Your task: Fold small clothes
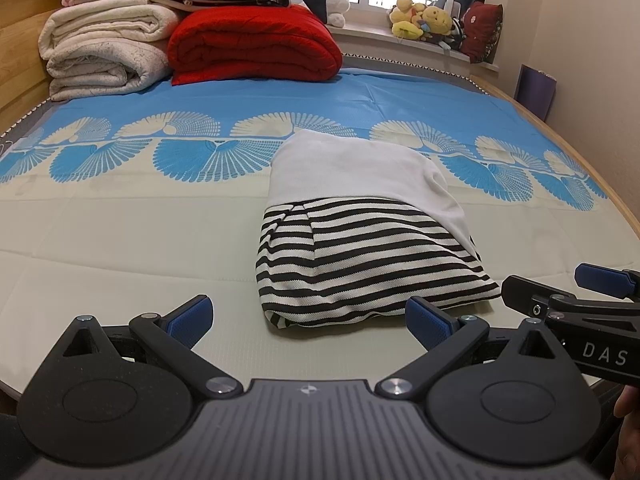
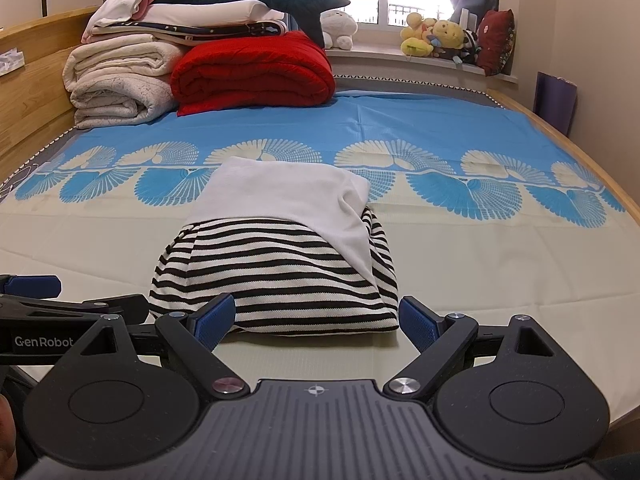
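With our left gripper [image 1: 308, 322] and right gripper [image 2: 316, 320] spread empty just short of it, the soft, light, black-and-white striped knit garment [image 2: 276, 260] lies folded on the cream-and-blue bedsheet [image 2: 480, 264], best pinched at its near folded edge.

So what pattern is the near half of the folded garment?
Black and white horizontal stripes on the folded garment; its far half is plain white. Clearest in the right wrist view.

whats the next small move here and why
Probably ease both tools back and leave the garment alone. The striped and white garment already lies in a compact folded bundle on the bed sheet. The left tool and right tool both sit open just short of its near edge, holding nothing. A light press to flatten the puffy near fold could come first.
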Available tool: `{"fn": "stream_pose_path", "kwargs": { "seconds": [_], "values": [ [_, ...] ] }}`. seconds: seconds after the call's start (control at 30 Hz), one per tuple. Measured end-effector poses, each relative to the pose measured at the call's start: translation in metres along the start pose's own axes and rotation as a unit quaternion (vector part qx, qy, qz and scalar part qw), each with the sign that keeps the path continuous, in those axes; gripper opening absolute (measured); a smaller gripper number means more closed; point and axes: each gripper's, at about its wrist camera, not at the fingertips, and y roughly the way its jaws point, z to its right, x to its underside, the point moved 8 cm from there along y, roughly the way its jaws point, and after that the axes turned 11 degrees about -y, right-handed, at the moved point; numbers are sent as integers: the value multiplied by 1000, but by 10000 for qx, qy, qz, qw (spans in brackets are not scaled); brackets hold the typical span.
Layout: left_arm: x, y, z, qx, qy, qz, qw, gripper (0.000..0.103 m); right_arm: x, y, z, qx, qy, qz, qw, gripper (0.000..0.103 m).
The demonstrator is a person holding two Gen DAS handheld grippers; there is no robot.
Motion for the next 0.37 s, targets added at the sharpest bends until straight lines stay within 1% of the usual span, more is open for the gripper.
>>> {"fn": "stream_pose_path", "kwargs": {
  "seconds": [0.37],
  "values": [
    [1, 1, 0, -2, -4, -17, 10000, 102, 0, 0, 0, 1, 8, -7, 10000, 89]
  ]
}}
